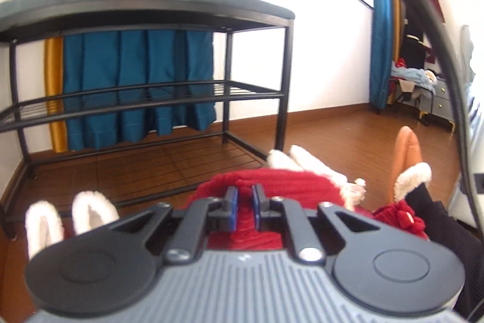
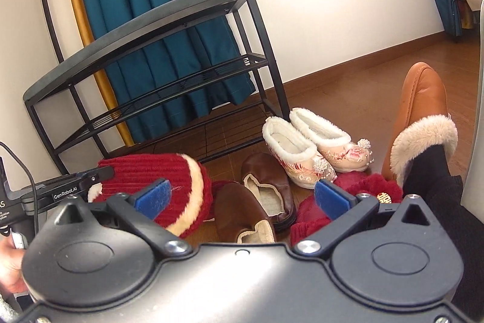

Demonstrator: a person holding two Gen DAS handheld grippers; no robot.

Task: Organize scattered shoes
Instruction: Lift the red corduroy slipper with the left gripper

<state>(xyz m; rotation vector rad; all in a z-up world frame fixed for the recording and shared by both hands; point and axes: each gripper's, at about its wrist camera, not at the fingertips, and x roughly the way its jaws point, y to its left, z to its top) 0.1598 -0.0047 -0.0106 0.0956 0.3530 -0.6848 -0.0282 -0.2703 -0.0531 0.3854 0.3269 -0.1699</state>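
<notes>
My left gripper [image 1: 244, 203] is shut on a red knitted slipper [image 1: 272, 183] with a cream band; it holds it above the floor in front of the black shoe rack [image 1: 145, 99]. The right wrist view shows that slipper [image 2: 157, 174] raised with the left gripper's finger [image 2: 90, 176] on it. My right gripper [image 2: 242, 197] is open and empty above a pair of brown leather shoes [image 2: 257, 202]. A white fur-lined embroidered pair [image 2: 305, 147] lies near the rack's leg. Another red slipper [image 2: 360, 196] lies at the right.
The rack's top [image 2: 136, 32] and wire shelves [image 1: 136, 102] stand against a teal curtain [image 1: 136, 56]. A person's foot in an orange fur-cuffed slipper [image 2: 423, 111] rests on the wooden floor at the right. Two white furry slipper backs [image 1: 69, 217] show at lower left.
</notes>
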